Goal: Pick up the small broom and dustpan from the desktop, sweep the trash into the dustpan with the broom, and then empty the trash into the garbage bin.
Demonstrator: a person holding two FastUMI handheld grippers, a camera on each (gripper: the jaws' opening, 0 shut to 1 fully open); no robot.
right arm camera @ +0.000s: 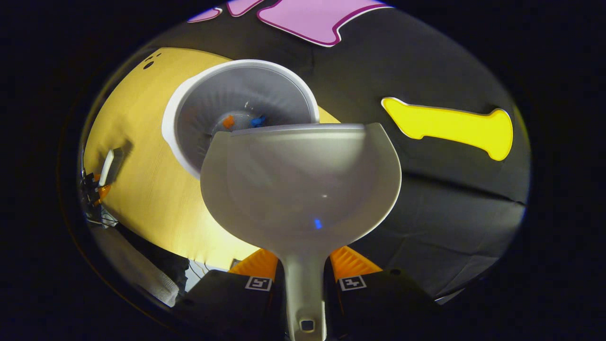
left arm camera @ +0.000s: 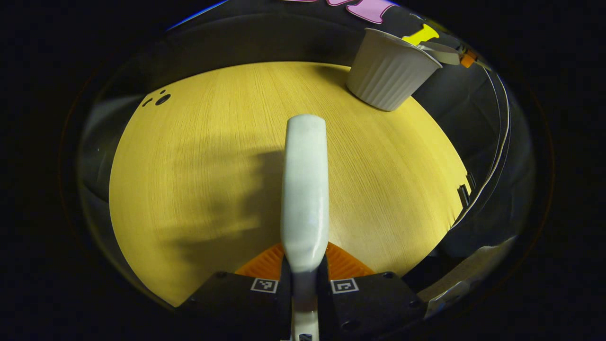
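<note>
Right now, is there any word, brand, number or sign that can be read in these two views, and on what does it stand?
No readable word, brand or number.
Left tool: two square coded markers, patterns, not text.
Right tool: two such markers as well.
Broom, dustpan, garbage bin: no print seen.

Each tool is built as a black housing on which two small square black-and-white coded markers are mounted, one per side: the left tool and the right tool. Dark screw holes are seen in the housings, and ribbed fingers project forward.
</note>
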